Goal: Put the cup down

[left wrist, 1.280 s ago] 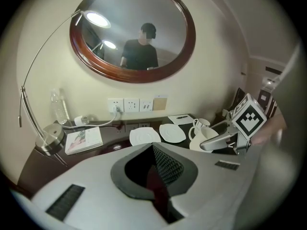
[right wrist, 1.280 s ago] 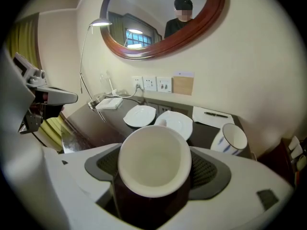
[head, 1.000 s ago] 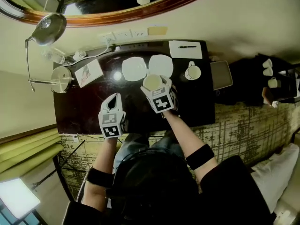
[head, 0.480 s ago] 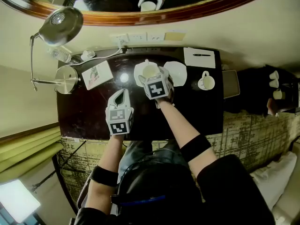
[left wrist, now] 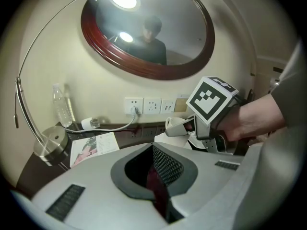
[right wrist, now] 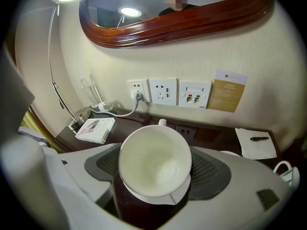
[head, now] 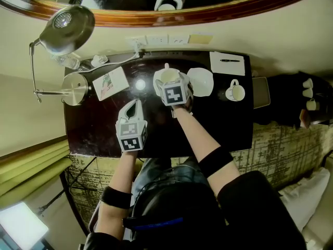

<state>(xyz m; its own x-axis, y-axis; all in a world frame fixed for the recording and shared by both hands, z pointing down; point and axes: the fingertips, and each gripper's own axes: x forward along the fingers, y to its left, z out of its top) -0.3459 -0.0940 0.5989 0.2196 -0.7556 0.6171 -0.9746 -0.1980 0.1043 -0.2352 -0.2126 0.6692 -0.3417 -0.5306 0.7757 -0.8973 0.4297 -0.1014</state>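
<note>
Grips a white cup (right wrist: 154, 159) in the right gripper (head: 171, 83), jaws spread wide around its sides, right over a saucer (head: 158, 84) on the dark table (head: 93, 126). Holds the left gripper (head: 133, 107) pinched shut and empty, nearer the front edge. Shows a second saucer (head: 200, 81) just right of the first, a booklet (head: 110, 83) to its left. Tallies on the table: two cups, counting a second cup (head: 235, 91) well right; two saucers; one notepad (head: 227, 66) with one pen (head: 229, 61); one lamp (head: 66, 27); one bottle (head: 66, 61).
</note>
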